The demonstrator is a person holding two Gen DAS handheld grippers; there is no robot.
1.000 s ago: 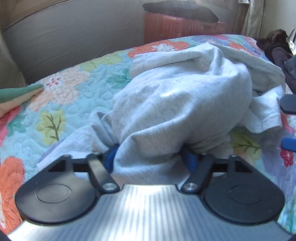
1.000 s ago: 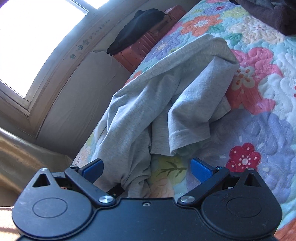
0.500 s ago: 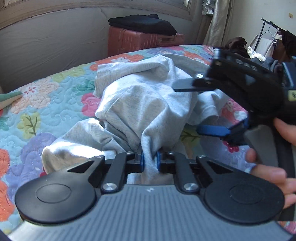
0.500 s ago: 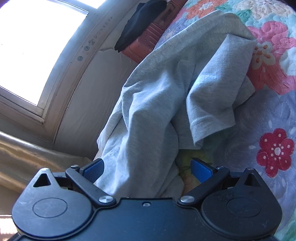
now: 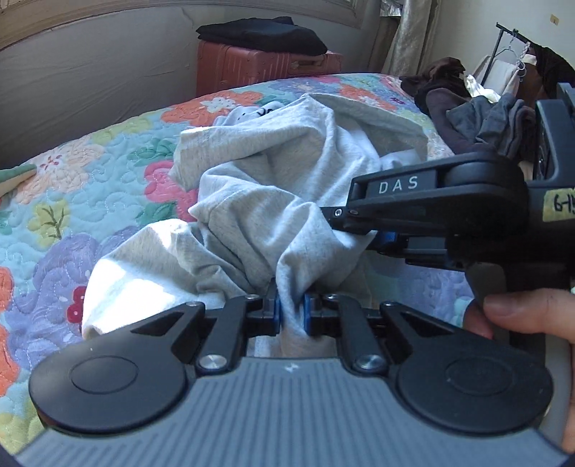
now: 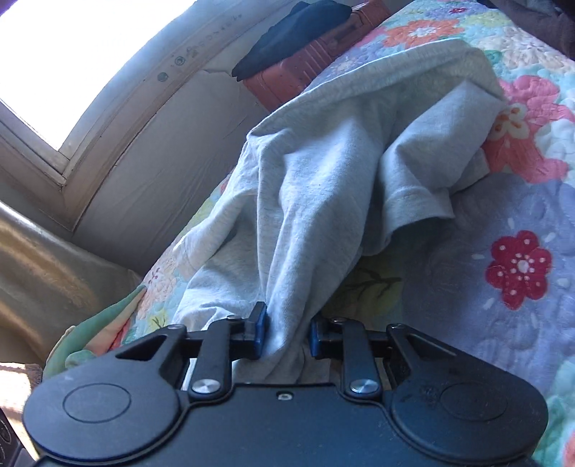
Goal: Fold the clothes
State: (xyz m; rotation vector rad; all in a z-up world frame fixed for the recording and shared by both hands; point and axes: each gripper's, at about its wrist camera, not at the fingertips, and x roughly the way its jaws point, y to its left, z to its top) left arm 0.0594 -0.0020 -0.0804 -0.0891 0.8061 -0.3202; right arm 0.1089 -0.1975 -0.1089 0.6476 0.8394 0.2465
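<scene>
A light grey T-shirt (image 5: 273, 186) lies crumpled on a floral quilted bed (image 5: 72, 201). My left gripper (image 5: 291, 312) is shut on a bunched fold of the shirt and lifts it off the quilt. My right gripper (image 6: 285, 334) is shut on another bunch of the same shirt (image 6: 341, 172). In the left wrist view the right gripper (image 5: 359, 230) comes in from the right and pinches the cloth just above and right of my left fingers. A short sleeve (image 6: 417, 201) hangs loose to the right.
An orange-red suitcase (image 5: 258, 64) with a folded black garment (image 5: 262, 34) stands behind the bed. Dark clothes (image 5: 467, 107) are piled at the far right corner. A green and peach cloth (image 6: 93, 341) lies at the bed's left edge.
My left gripper closed on the shirt and lifted it. My right gripper moved in from the right and closed on the shirt close to the left one.
</scene>
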